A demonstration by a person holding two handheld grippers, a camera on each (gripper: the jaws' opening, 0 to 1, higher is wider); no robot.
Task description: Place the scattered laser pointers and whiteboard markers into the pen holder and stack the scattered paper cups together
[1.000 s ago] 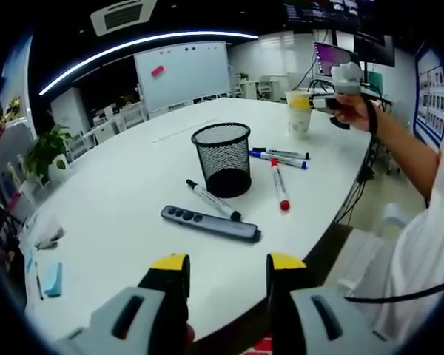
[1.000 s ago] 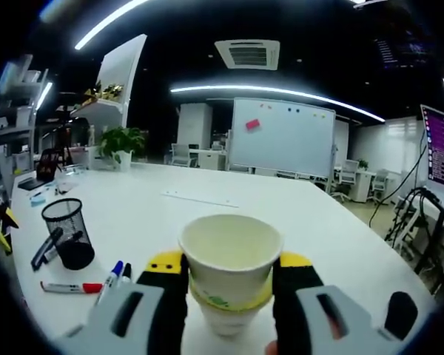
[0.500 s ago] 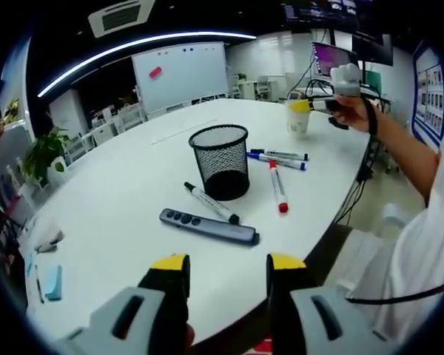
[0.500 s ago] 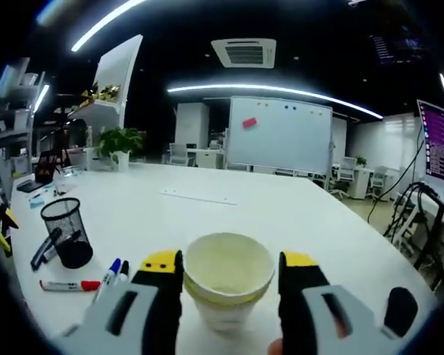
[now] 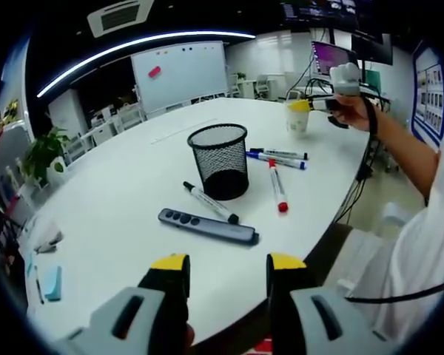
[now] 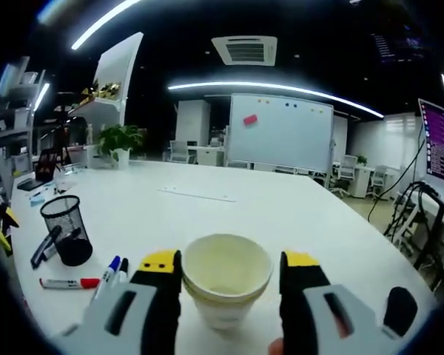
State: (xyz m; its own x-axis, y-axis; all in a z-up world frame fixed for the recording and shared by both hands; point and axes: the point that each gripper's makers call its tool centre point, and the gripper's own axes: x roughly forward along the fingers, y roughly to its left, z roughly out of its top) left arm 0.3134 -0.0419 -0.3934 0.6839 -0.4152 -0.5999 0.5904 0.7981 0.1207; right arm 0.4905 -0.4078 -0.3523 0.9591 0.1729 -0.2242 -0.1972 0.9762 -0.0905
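Observation:
The stacked paper cups [image 6: 226,285] stand upright on the white table [image 6: 296,214], between the parted jaws of my right gripper [image 6: 229,263], which is open around them. From the left gripper view the cups [image 5: 298,118] are far right, with the right gripper [image 5: 316,105] at them. A black mesh pen holder [image 5: 220,159] stands mid-table. In front of it lie a grey laser pointer [image 5: 207,225] and a black-capped marker [image 5: 211,202]; to its right lie a red marker [image 5: 277,187] and a blue marker [image 5: 275,158]. My left gripper [image 5: 228,266] is open over the near table edge.
A person's arm [image 5: 399,148] reaches in from the right. Small blue notes [image 5: 52,281] lie near the left table edge. A potted plant [image 5: 48,151] and a whiteboard [image 5: 181,70] stand behind. In the right gripper view the pen holder [image 6: 66,237] is far left.
My right gripper has let go of the top cup and its jaws have parted; the cup now sits lower, nested in the stack. My left gripper has not moved.

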